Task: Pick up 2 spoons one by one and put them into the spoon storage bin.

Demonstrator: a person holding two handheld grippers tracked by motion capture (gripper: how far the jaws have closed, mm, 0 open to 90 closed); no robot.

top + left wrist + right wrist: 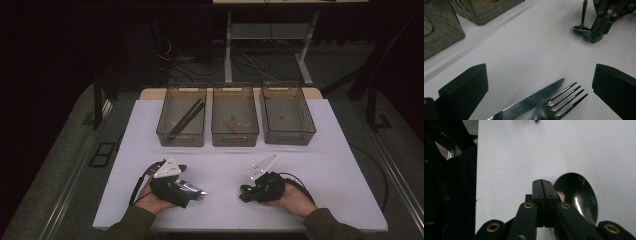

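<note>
The left hand-held gripper (539, 87) stands wide open astride the knife (529, 101) and fork (559, 102); close squarely on one. The right hand-held gripper (545, 185), fully shut and empty, rests beside the spoon (576, 195) on the worktop (220, 165).

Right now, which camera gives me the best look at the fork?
The left gripper view: the fork lies close up between that gripper's open jaws, its tines clear, beside the knife. The high view shows only a small silver glint at the left gripper.
</note>
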